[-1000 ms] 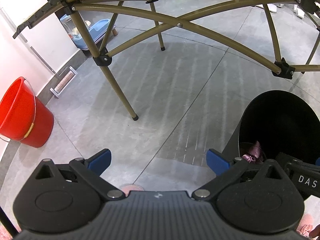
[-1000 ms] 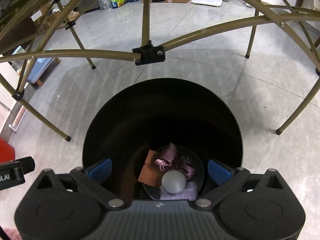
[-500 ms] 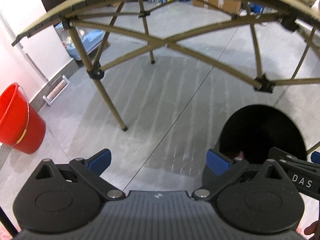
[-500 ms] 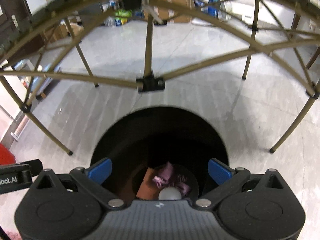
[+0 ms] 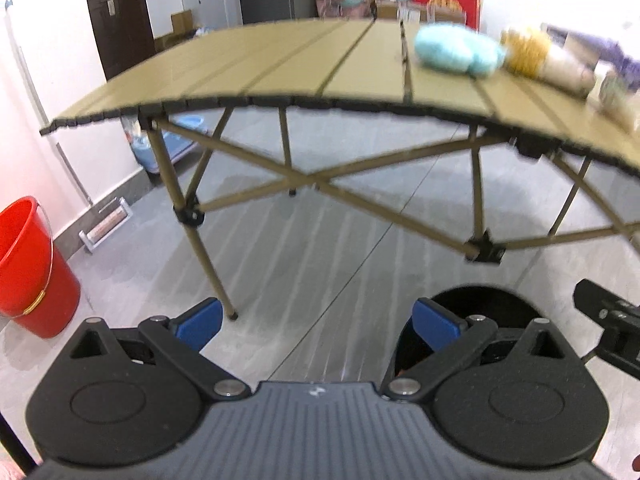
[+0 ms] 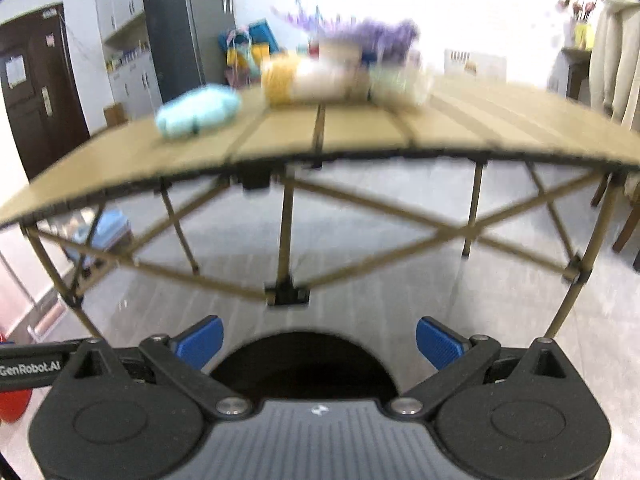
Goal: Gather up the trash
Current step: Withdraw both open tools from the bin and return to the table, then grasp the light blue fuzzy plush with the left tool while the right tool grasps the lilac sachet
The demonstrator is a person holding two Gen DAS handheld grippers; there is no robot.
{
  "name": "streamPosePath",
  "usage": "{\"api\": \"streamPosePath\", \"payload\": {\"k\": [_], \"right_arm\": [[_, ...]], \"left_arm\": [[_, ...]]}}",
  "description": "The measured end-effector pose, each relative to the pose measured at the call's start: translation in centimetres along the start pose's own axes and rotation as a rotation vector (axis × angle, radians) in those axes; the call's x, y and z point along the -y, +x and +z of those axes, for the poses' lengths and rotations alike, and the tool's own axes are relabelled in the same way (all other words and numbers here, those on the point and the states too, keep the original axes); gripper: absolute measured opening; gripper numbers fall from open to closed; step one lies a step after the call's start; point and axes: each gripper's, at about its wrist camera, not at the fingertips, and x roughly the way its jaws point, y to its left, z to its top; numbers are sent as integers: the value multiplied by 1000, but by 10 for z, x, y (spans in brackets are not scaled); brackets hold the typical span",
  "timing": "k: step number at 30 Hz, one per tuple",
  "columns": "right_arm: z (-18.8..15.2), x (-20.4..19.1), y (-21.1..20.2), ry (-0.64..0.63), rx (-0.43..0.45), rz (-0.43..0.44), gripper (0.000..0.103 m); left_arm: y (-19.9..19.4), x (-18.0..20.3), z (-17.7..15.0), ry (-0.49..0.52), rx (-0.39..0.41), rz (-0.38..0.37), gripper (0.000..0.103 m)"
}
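Both grippers are wide open w/ nothing held. Trash sits up on the table [image 6: 360,128], above & ahead of the right gripper [image 6: 319,340]. The left gripper [image 5: 316,322] is farther; stuff lies off to its right. The bin [image 6: 304,364] is just below.

The right gripper [image 6: 318,338] is empty, blue fingertips [image 6: 200,338] set wide apart, above the black bin [image 6: 304,364]. Beyond stands the slatted folding table [image 6: 360,132], carrying a blurred light-blue bundle [image 6: 198,114] left and a yellow item [image 6: 278,76] farther right.
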Motion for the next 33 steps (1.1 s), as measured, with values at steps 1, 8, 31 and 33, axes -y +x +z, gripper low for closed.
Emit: {"api": "streamPosePath", "payload": {"k": [1, 8, 31, 33], "right_arm": [[4, 1, -6, -6, 31, -5, 103], [34, 11, -43, -48, 229, -18, 103], [117, 51, 1, -50, 375, -20, 103], [122, 52, 7, -65, 387, -26, 103]], "left_arm": [[-5, 1, 3, -3, 17, -8, 103], [-41, 18, 36, 4, 183, -49, 103], [2, 81, 145, -2, 288, -62, 103], [11, 90, 154, 12, 284, -71, 103]]}}
